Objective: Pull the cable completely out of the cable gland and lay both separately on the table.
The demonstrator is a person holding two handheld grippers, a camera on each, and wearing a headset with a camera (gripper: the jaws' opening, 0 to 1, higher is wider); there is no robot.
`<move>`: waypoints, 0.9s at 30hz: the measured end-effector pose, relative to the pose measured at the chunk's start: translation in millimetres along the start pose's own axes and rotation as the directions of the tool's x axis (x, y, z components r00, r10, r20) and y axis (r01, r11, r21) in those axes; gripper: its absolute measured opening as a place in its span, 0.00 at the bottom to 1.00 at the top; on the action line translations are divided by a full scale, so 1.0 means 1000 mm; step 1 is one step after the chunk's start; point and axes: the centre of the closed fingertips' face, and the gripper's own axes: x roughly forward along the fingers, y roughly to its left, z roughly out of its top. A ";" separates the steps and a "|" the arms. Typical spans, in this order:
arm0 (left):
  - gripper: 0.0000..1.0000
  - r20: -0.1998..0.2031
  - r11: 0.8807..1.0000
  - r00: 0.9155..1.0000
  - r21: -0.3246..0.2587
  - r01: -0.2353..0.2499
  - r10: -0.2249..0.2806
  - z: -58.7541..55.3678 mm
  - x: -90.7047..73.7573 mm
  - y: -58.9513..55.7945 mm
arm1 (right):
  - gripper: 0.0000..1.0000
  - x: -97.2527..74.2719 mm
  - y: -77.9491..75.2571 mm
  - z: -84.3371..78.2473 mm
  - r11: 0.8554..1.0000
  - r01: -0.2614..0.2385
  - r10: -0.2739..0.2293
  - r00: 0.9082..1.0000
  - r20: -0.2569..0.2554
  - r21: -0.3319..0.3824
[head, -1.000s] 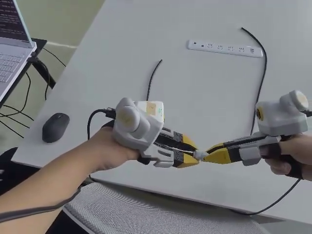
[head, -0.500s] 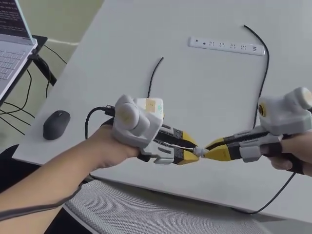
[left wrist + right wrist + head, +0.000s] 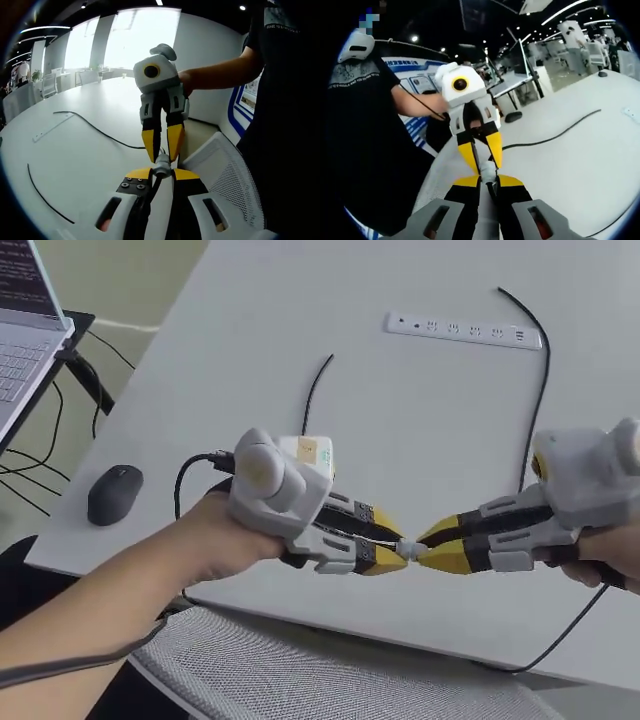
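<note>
A small pale cable gland (image 3: 408, 551) hangs in the air over the table's near edge, between two grippers that meet tip to tip. My left gripper (image 3: 393, 553) comes in from the left. Its yellow jaws are shut on the thin cable (image 3: 150, 194), which runs back between them from the gland (image 3: 161, 165). My right gripper (image 3: 426, 549) comes in from the right and is shut on the gland's other end (image 3: 488, 171). In the right gripper view the cable (image 3: 474, 145) passes up between the left gripper's jaws.
On the white table (image 3: 420, 440) a loose black cable (image 3: 315, 400) lies mid-table. A white power strip (image 3: 465, 332) sits at the back, with its black cord (image 3: 540, 390) trailing toward the front edge. A mouse (image 3: 115, 495) rests at the left corner. A mesh chair (image 3: 300, 670) stands below.
Both grippers stay tip to tip on the gland and cable. The right gripper's body has drifted slightly right and lower. The gland has not visibly separated from the cable.
</note>
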 end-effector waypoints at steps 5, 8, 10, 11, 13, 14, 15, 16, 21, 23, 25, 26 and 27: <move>0.15 0.000 1.000 1.000 -0.009 0.001 -0.001 0.000 0.000 -0.002 | 0.07 0.001 0.002 -0.002 0.990 0.051 -0.058 0.997 -0.051 -0.132; 0.15 -0.006 1.000 1.000 -0.012 0.006 -0.006 -0.001 0.000 -0.004 | 0.07 0.003 0.003 -0.004 0.978 0.075 -0.092 0.993 -0.078 -0.197; 0.15 -0.004 1.000 1.000 -0.020 0.009 -0.009 -0.001 0.000 -0.005 | 0.07 0.003 0.003 -0.004 0.964 0.092 -0.119 0.989 -0.093 -0.250; 0.15 -0.002 1.000 1.000 -0.027 0.011 -0.011 0.000 0.000 -0.005 | 0.07 0.003 0.004 -0.003 0.958 0.098 -0.129 0.987 -0.097 -0.268; 0.15 0.001 0.999 1.000 -0.031 0.012 -0.011 0.000 -0.001 -0.004 | 0.07 0.003 0.004 -0.002 0.944 0.121 -0.159 0.982 -0.100 -0.306; 0.15 0.002 0.999 1.000 -0.034 0.012 -0.012 0.001 -0.002 -0.004 | 0.07 0.004 0.004 -0.002 0.940 0.130 -0.168 0.981 -0.098 -0.314; 0.15 0.003 0.999 1.000 -0.039 0.015 -0.015 0.001 -0.002 -0.005 | 0.07 0.004 0.005 -0.002 0.936 0.132 -0.173 0.980 -0.099 -0.327; 0.15 0.005 0.999 1.000 -0.040 0.014 -0.014 0.001 -0.002 -0.004 | 0.07 0.004 0.004 -0.001 0.929 0.144 -0.187 0.977 -0.098 -0.341; 0.15 0.020 0.998 1.000 -0.055 0.010 -0.009 0.003 -0.005 -0.002 | 0.07 0.003 0.004 0.002 0.901 0.178 -0.230 0.969 -0.088 -0.396; 0.15 0.022 0.998 1.000 -0.059 0.009 -0.008 0.003 -0.006 -0.003 | 0.07 0.004 0.004 0.002 0.888 0.185 -0.244 0.965 -0.091 -0.421; 0.15 0.019 0.998 1.000 -0.054 0.008 -0.007 0.002 -0.006 -0.003 | 0.07 0.003 0.002 0.000 0.881 0.186 -0.251 0.963 -0.097 -0.435; 0.15 0.016 0.999 1.000 -0.053 0.007 -0.006 0.001 -0.005 -0.003 | 0.07 0.004 0.002 -0.001 0.875 0.187 -0.258 0.961 -0.102 -0.446; 0.15 0.013 0.999 1.000 -0.051 0.004 -0.003 0.001 -0.005 -0.003 | 0.07 0.005 0.001 -0.001 0.872 0.191 -0.265 0.959 -0.105 -0.451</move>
